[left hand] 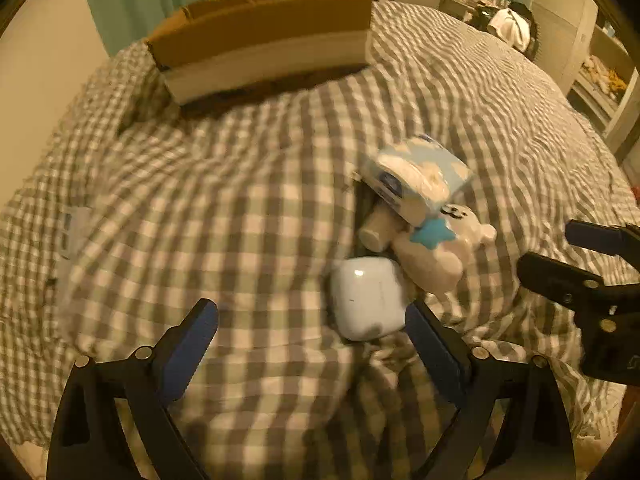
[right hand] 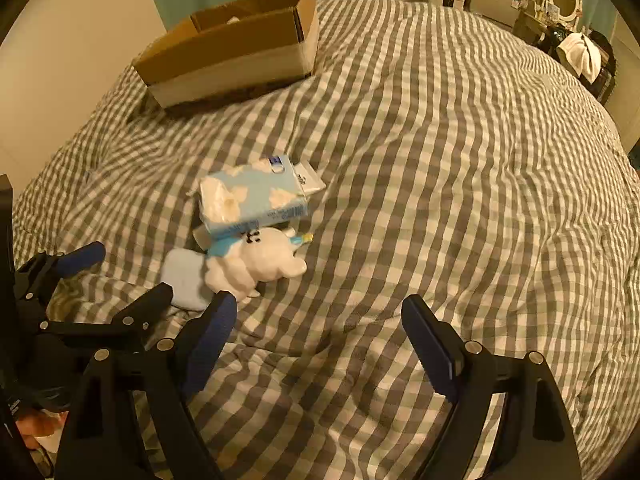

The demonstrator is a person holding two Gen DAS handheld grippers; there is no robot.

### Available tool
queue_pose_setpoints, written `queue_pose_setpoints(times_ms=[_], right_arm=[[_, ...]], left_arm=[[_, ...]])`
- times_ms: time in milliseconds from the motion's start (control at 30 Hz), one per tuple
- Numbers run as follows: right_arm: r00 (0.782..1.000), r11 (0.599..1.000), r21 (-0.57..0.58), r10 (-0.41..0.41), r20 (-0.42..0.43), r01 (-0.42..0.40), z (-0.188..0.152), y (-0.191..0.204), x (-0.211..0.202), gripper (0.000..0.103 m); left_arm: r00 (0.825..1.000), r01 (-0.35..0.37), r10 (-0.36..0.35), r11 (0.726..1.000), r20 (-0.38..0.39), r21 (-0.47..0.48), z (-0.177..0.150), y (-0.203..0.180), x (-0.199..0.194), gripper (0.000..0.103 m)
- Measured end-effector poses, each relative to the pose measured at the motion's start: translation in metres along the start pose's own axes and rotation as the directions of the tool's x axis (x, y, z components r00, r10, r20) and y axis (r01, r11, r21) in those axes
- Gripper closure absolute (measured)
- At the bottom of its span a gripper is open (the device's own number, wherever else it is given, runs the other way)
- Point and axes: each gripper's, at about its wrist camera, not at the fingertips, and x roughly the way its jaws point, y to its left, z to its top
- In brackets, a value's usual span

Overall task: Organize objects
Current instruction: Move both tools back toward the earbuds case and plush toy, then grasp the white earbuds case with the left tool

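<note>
A small white case (left hand: 367,298) lies on the checked bed (left hand: 240,208) beside a plush toy (left hand: 436,252) and tissue pack (left hand: 420,172), just ahead of my left hand-held gripper (left hand: 312,328), spread wide to straddle it, while my right hand-held gripper (right hand: 320,328) hangs released, the cardboard box (left hand: 260,40) waiting beyond.

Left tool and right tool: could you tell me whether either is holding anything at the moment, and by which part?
Nothing is held. The left tool and right tool are both open above the checked bedspread, gripping nothing.
</note>
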Motion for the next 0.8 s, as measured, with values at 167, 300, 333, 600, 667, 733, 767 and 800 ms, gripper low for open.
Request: queue_pose_setpoints(times_ms=[167,300,333,600,667,733,767,800], right_arm=[[1.0,1.0,0.012,0.009,-0.03,-0.008,-0.001,-0.006,0.012,0.018],[0.999,1.0,0.019,0.013,-0.049,-0.012,-0.002,-0.009,0.021,0.018],[0.998,1.0,0.019,0.013,-0.056,-0.012,-0.002,-0.01,0.023,0.018],[0.997,1.0,0.02,0.014,-0.072,-0.013,0.0,-0.011,0.027,0.019],[0.998,1.0,0.026,0.018,-0.066,-0.017,0.002,-0.009,0.024,0.019],[0.998,1.0,0.024,0.021,-0.058,-0.019,0.004,-0.005,0.021,0.019],[0.998,1.0,0.022,0.022,-0.055,-0.021,0.006,-0.003,0.02,0.019],[0.998,1.0,0.019,0.024,-0.051,-0.023,0.007,-0.001,0.018,0.018]], left_arm=[[0.998,0.058,-0.056,0.997,-0.024,0.053,-0.001,-0.018,0.012,0.029],[0.997,0.075,-0.072,0.993,-0.028,0.092,-0.002,-0.029,0.023,0.03],[0.997,0.07,-0.067,0.993,-0.032,0.098,-0.002,-0.03,0.025,0.03],[0.993,0.116,-0.116,0.991,-0.012,0.059,-0.002,-0.019,0.017,0.056],[0.993,0.116,-0.116,0.992,-0.002,0.048,-0.001,-0.013,0.006,0.056],[0.991,0.13,-0.13,0.991,0.011,0.032,-0.001,-0.005,-0.005,0.056],[0.991,0.135,-0.135,0.991,0.016,0.021,-0.002,-0.001,-0.01,0.056],[0.991,0.132,-0.132,0.991,0.021,0.015,-0.001,0.005,-0.015,0.056]])
